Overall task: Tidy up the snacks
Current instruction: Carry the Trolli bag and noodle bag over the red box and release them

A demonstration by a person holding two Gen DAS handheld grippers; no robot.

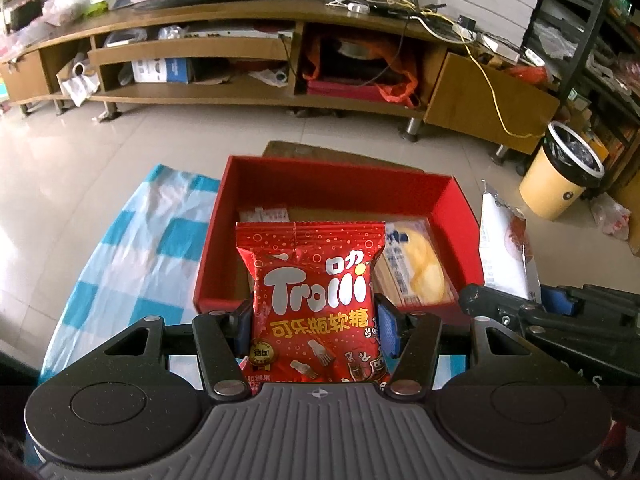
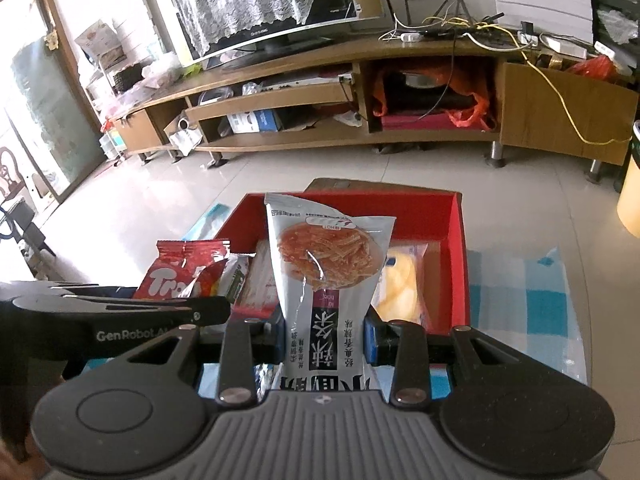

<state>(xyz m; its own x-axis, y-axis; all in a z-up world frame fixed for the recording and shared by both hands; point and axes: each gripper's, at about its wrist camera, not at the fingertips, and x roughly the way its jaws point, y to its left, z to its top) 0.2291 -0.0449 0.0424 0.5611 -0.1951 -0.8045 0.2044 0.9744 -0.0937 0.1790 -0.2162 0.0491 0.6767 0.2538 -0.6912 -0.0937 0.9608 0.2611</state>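
My left gripper [image 1: 316, 326] is shut on a red Trolli gummy bag [image 1: 314, 300], held upright over the near wall of a red box [image 1: 340, 178]. My right gripper [image 2: 322, 338] is shut on a white spicy-strip snack bag [image 2: 326, 276], also upright in front of the red box [image 2: 454, 216]. Inside the box lie a clear pack with a yellow pastry [image 1: 424, 268] and a white packet [image 1: 264, 215] at the back left. From the right wrist view the Trolli bag [image 2: 180, 274] and the left gripper's black body [image 2: 120, 312] show at the left.
The box sits on a blue-and-white checked cloth [image 1: 132, 256] over a table. Beyond lie a tiled floor, a long wooden TV stand [image 1: 256, 52] with cables, and a yellow bin [image 1: 560, 176] at the right. The right gripper's body [image 1: 560, 320] crosses the left wrist view.
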